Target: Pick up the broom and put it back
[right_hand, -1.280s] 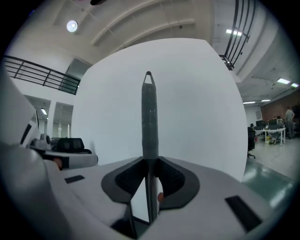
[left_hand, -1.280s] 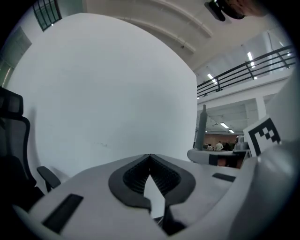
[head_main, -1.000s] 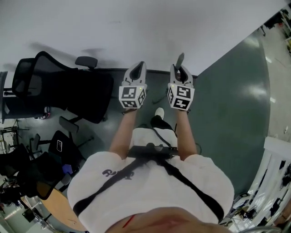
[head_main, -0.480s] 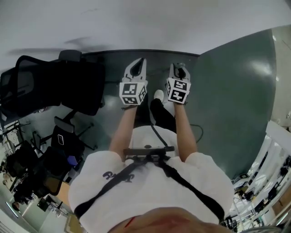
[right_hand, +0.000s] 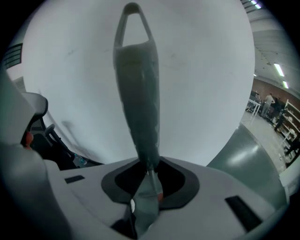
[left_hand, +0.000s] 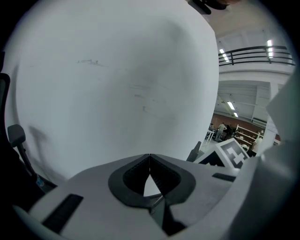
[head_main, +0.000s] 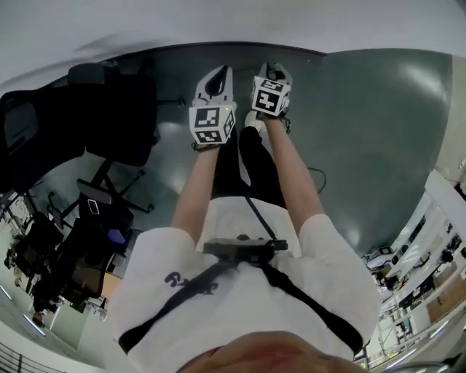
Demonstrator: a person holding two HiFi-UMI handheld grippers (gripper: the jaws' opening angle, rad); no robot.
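Seen from the head view, a person in a white T-shirt (head_main: 240,291) holds both forearms (head_main: 193,197) out toward 12 o'clock over a dark green floor (head_main: 364,131). A black office chair (head_main: 109,109) stands at 10 o'clock and a white wall (head_main: 218,22) runs across the top. The left claw (head_main: 217,76) sits just beside the right claw (head_main: 275,71). From this height neither opening can be read, and the broom is hard to pick out. The left gripper view settles the first: the left claw (left_hand: 149,157) has its tips pressed together with nothing between them. The white wall fills the frame ahead, with the other gripper's marker cube (left_hand: 229,154) at 4 o'clock and a railed upper gallery (left_hand: 253,51) at 2 o'clock. Only the right gripper view shows the task's thing clearly: the right claw (right_hand: 149,164) is clamped on a grey-green broom handle (right_hand: 138,93). The handle rises toward 12 o'clock and ends in a hang loop (right_hand: 132,23) against the wall.
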